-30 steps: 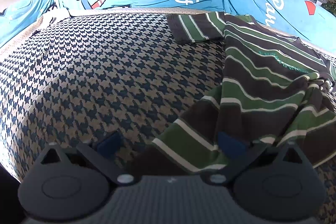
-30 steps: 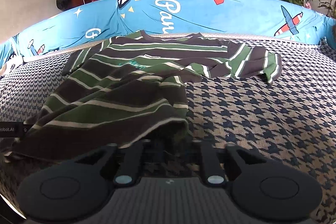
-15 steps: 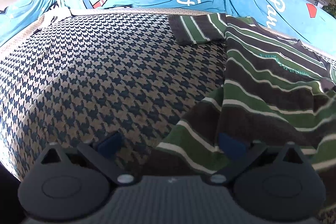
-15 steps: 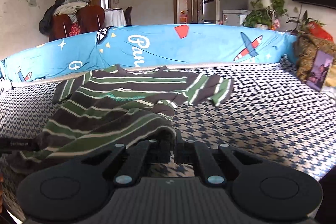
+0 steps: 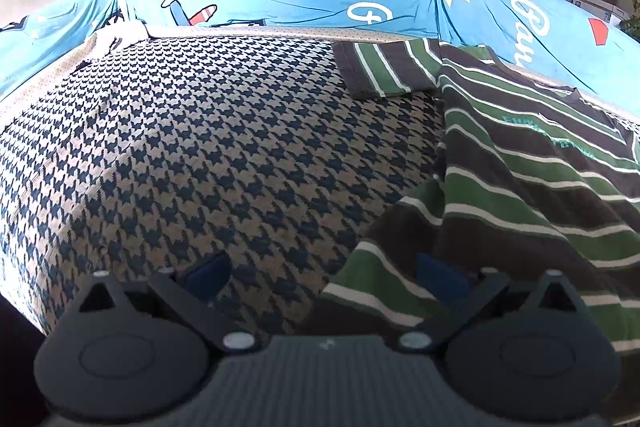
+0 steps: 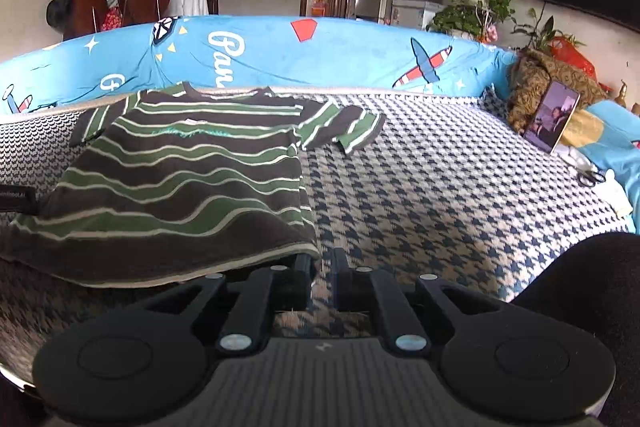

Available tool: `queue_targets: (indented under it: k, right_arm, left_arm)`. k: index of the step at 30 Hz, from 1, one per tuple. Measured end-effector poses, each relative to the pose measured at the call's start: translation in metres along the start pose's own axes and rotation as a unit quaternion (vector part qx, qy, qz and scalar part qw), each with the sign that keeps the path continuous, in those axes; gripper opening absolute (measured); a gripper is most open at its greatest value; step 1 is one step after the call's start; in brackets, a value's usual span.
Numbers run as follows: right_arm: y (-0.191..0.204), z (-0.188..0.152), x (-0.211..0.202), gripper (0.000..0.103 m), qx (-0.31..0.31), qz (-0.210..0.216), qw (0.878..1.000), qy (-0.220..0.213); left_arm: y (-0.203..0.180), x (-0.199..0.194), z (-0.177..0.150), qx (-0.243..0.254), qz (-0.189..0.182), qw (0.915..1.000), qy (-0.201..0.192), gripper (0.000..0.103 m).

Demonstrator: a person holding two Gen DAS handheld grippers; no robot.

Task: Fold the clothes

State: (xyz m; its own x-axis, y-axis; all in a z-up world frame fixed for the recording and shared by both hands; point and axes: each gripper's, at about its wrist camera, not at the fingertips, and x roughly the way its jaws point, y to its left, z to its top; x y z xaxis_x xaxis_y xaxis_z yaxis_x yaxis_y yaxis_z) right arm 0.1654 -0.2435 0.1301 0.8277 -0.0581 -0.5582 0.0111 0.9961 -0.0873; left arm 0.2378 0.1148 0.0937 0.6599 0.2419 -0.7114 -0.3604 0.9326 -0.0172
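While my right gripper (image 6: 322, 267) pinches the striped shirt's (image 6: 192, 167) hem, my left gripper (image 5: 324, 273) gapes wide over the bed (image 5: 200, 147)

Bare houndstooth bed cover (image 5: 192, 155) lies open ahead-left of the left claw (image 5: 324, 271); the striped T-shirt (image 5: 532, 187) blocks its right side.

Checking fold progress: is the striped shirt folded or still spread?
Spread, not folded: the striped shirt lies open on the bed, both sleeves out, hem lifted near the right gripper.
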Motion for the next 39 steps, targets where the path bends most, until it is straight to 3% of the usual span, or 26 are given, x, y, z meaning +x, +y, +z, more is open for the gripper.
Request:
queue_targets:
  k: [12,27,39]
  right_arm:
    - [-0.003,-0.008,-0.008,0.024,0.005,0.004,1.000,0.026]
    - [0.010,-0.009,0.006,0.032,-0.001,0.026,0.998,0.049]
    - [0.001,-0.010,0.017,0.034,0.050,0.045,0.995,0.076]
  left_arm:
    - [0.003,-0.002,0.002,-0.011,0.006,0.9999,-0.007,0.103]
    - [-0.006,-0.009,0.002,0.008,-0.010,0.9997,-0.021,0.103]
    - [-0.017,-0.007,-0.004,0.040,-0.016,0.9990,-0.011,0.103]
